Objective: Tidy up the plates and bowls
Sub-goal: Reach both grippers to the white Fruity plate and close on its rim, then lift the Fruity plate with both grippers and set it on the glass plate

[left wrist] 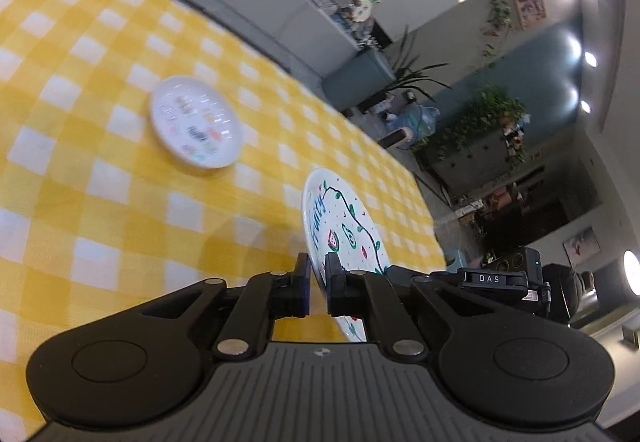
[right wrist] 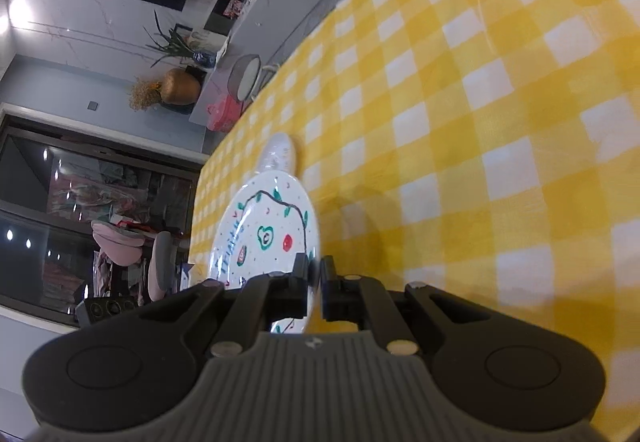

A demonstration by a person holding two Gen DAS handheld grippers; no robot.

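Yellow-and-white checked cloth covers the tabletop (left wrist: 100, 201). Toward its far side in the left wrist view lies a small white plate (left wrist: 196, 121) with colourful prints, flat on the cloth. Nearer, the left tongs (left wrist: 318, 282) are clenched on one rim of the fruit-patterned plate (left wrist: 344, 230), which is tilted clear of the cloth near the tabletop's edge. On the opposite rim, the right tongs (right wrist: 314, 282) grasp the same plate (right wrist: 268, 234).
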